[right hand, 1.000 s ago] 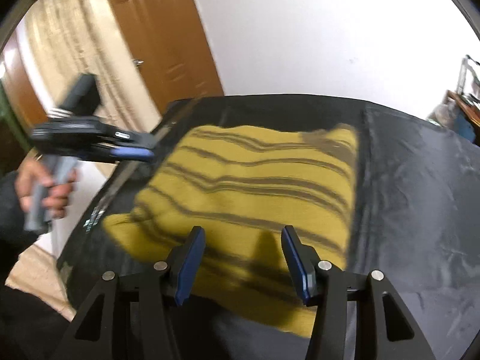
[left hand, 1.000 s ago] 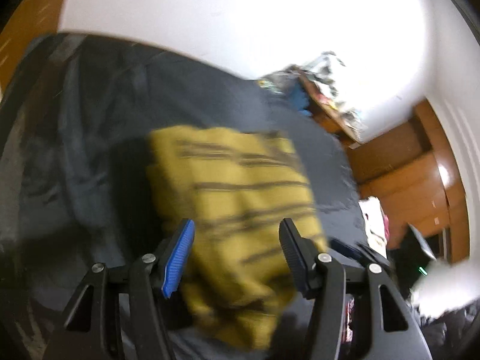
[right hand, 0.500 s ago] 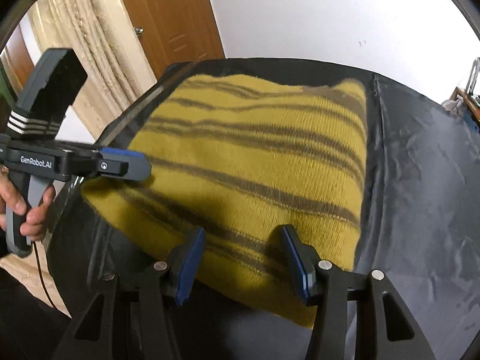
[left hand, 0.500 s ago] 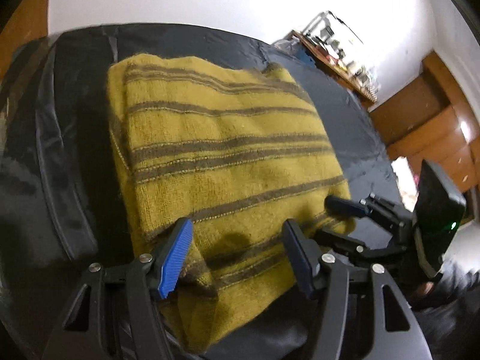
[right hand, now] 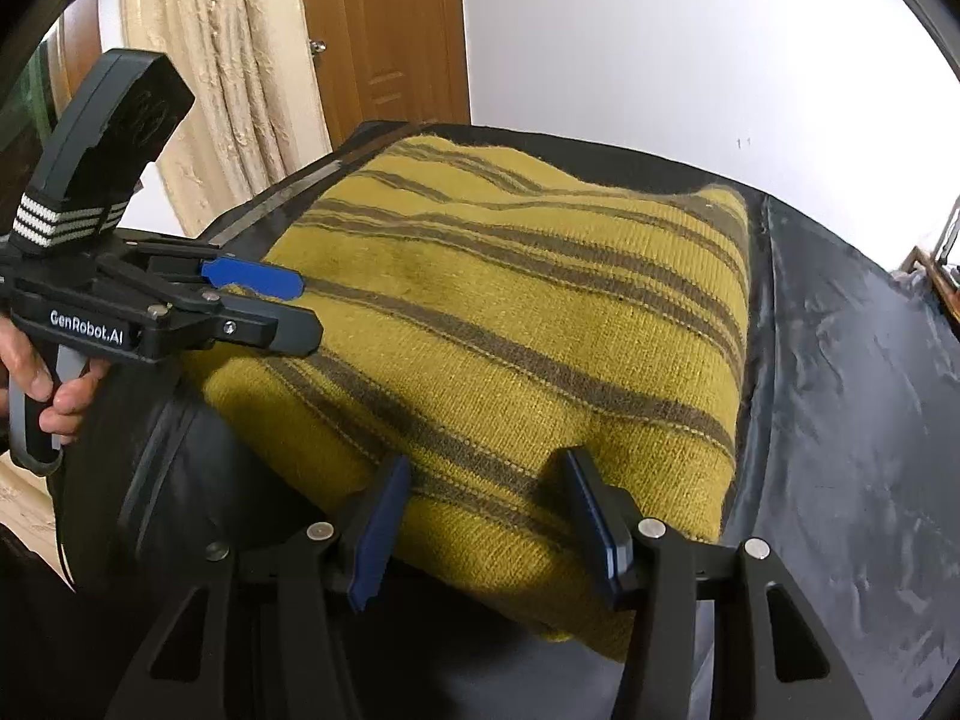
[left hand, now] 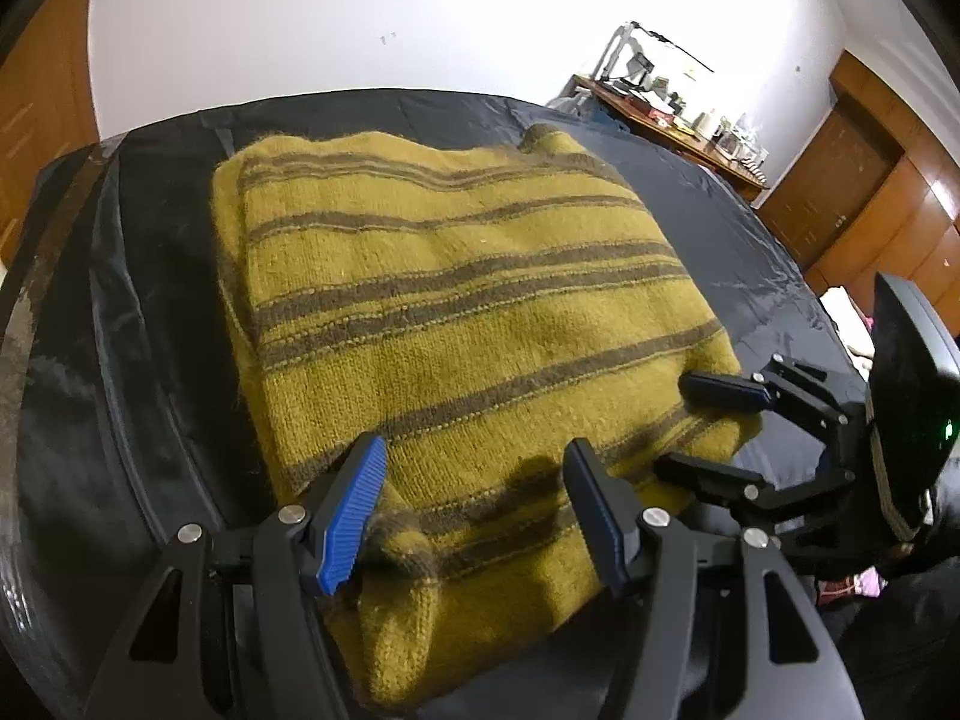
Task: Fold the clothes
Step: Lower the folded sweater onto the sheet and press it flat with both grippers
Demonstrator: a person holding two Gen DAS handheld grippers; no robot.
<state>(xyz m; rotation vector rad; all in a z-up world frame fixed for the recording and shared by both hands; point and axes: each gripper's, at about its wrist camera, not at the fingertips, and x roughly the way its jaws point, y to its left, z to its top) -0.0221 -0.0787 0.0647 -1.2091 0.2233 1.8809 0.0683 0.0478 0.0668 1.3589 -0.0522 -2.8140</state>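
I see the folded sweater (left hand: 468, 324) lying near the left edge of the dark table (left hand: 738, 228). My left gripper (left hand: 474, 510) and right gripper (right hand: 486, 516) both stand open at its near edge, pads apart, gripping nothing.

A black sheet (left hand: 150, 324) covers the table; a cluttered wooden desk (left hand: 678, 132) stands behind, a curtain (right hand: 228, 60) beside.

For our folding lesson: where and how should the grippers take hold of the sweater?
Grip the sweater's near edge, one gripper toward each near corner, coming from the front. That thick folded edge overhangs toward both open grippers, left and right.
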